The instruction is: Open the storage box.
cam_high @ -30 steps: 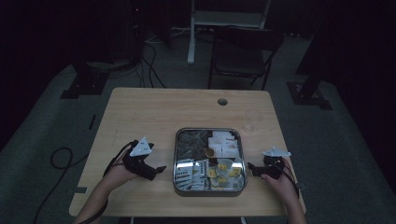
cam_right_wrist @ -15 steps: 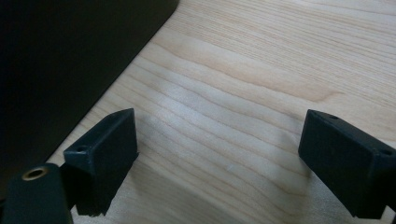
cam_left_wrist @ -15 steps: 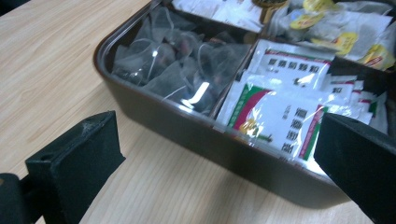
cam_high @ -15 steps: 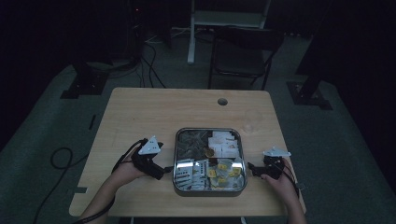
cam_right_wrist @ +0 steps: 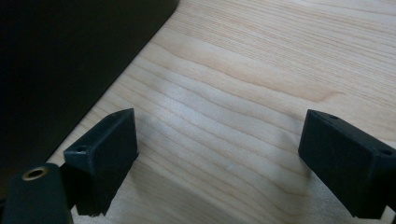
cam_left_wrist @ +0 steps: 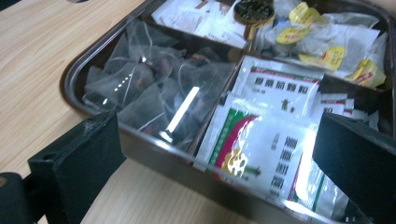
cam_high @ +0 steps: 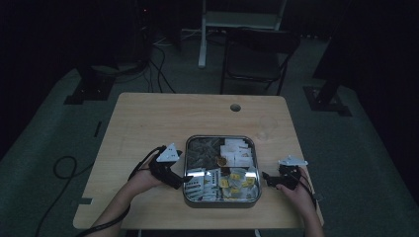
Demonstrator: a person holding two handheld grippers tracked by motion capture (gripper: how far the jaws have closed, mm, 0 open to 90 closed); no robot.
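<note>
Left claw (cam_high: pixel 187 178) jaws apart, at tray (cam_high: pixel 221 202) left rim, forearm angled in from bottom left. Sachets (cam_left_wrist: pixel 261 154) in near-left compartment ahead. Right claw (cam_high: pixel 266 177) apart, low over worktop (cam_high: pixel 148 118) beside tray's right side.

A pale wooden counter (cam_high: pixel 148 123) with a round hole (cam_high: pixel 235 107) near its far edge carries a square metal tray (cam_high: pixel 187 163) of packets, set toward the near side, right of centre.
</note>
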